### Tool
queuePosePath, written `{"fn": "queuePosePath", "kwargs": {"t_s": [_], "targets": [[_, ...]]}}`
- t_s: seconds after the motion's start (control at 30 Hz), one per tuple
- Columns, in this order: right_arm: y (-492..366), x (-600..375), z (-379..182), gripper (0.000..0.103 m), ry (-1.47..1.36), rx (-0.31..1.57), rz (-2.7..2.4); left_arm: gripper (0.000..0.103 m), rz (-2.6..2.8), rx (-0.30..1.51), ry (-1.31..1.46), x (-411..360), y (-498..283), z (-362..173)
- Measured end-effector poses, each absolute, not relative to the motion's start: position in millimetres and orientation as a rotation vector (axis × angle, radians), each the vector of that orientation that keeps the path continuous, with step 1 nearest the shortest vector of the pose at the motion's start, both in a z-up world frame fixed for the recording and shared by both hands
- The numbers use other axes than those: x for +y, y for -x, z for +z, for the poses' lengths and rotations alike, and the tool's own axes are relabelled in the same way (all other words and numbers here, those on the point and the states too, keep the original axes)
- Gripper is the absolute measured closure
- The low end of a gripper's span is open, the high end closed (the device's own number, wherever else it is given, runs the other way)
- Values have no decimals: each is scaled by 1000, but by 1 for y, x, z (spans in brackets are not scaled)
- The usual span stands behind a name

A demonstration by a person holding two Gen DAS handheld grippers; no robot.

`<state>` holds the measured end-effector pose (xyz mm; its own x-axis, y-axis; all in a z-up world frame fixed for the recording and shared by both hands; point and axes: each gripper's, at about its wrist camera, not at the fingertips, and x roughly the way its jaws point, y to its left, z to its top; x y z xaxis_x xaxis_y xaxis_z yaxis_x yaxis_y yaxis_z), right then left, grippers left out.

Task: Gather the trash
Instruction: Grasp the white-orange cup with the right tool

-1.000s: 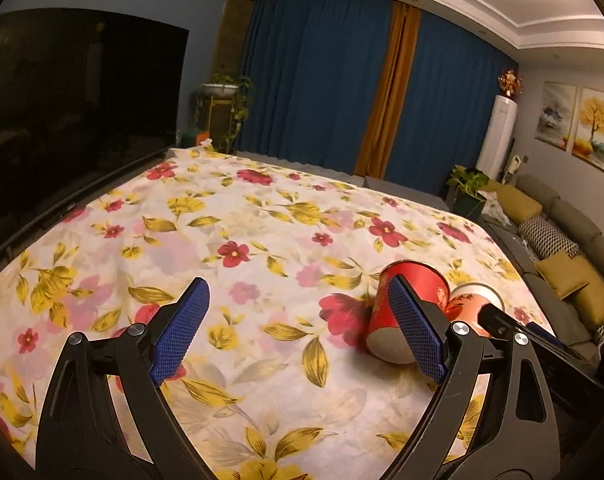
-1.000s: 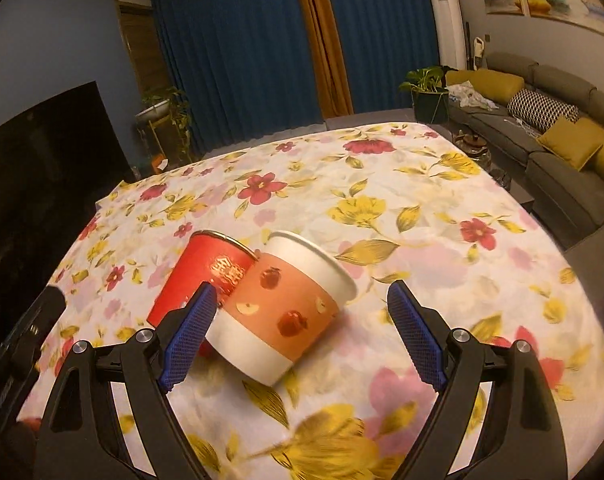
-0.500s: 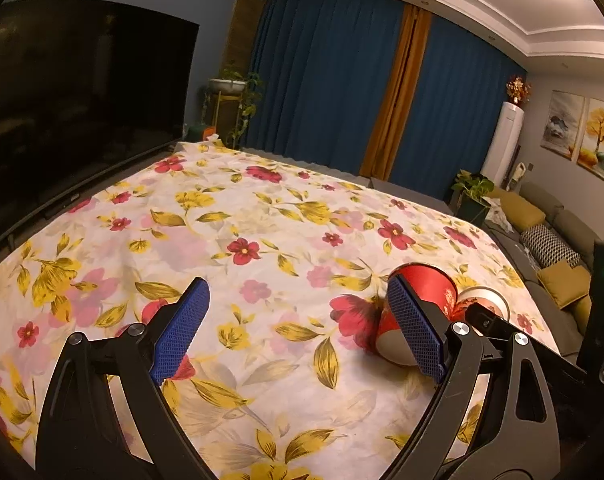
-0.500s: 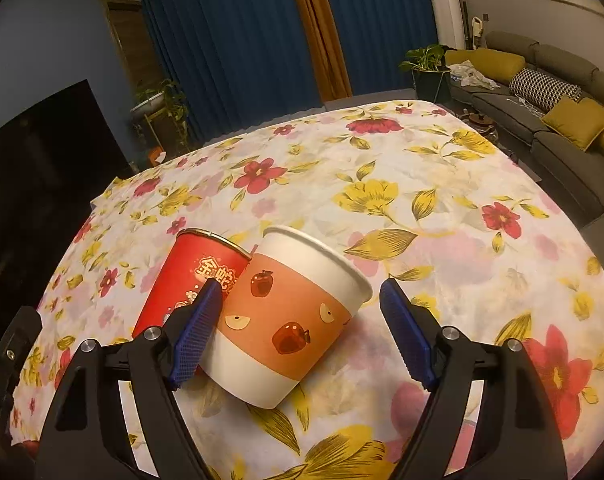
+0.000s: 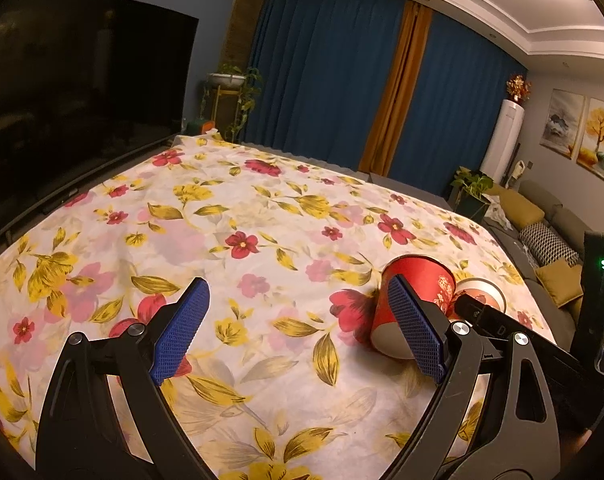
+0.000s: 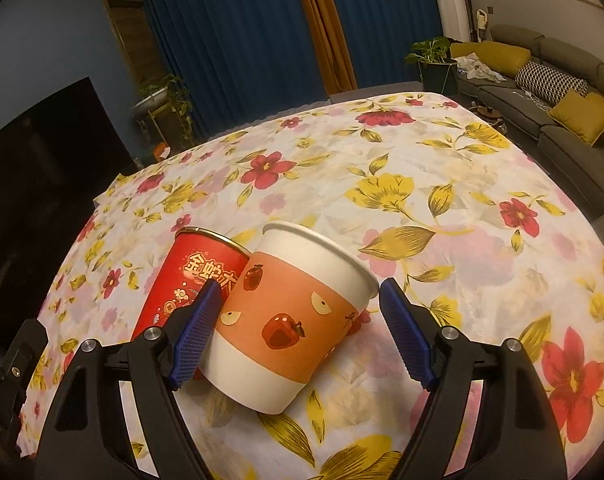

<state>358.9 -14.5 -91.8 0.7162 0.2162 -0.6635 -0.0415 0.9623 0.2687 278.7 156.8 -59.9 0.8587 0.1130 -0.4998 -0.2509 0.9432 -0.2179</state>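
Note:
Two paper cups lie on their sides on the floral tablecloth. The white cup with an orange apple band [image 6: 289, 316] lies between the open fingers of my right gripper [image 6: 302, 328]; the left pad [image 6: 197, 332] touches or nearly touches it, the right pad stands apart. The red cup with gold lettering [image 6: 189, 280] lies against it on the left. In the left wrist view the red cup [image 5: 406, 304] lies just behind my right finger, with the white cup's rim [image 5: 482, 292] beyond. My left gripper [image 5: 297, 328] is open and empty over the cloth.
The table with the floral cloth [image 5: 241, 220] fills both views. A dark TV screen [image 5: 61, 100] stands along its left side. A sofa with cushions [image 6: 562, 92] runs along the right. The right gripper's body [image 5: 542, 356] shows at the left view's right edge.
My right gripper has moved forward around the white cup, which now sits deeper between the fingers. The left gripper has risen and tilted slightly; the cups have not moved.

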Motion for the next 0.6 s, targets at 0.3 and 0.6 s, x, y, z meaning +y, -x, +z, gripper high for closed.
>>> {"fn": "queuePosePath", "kwargs": {"t_s": [0.3, 0.6], "targets": [[-365, -12, -97, 25, -257, 785, 161, 14, 191, 509, 284, 156, -279, -61], [-363, -11, -95, 40, -232, 771, 176, 14, 171, 520, 282, 152, -282, -64]]}}
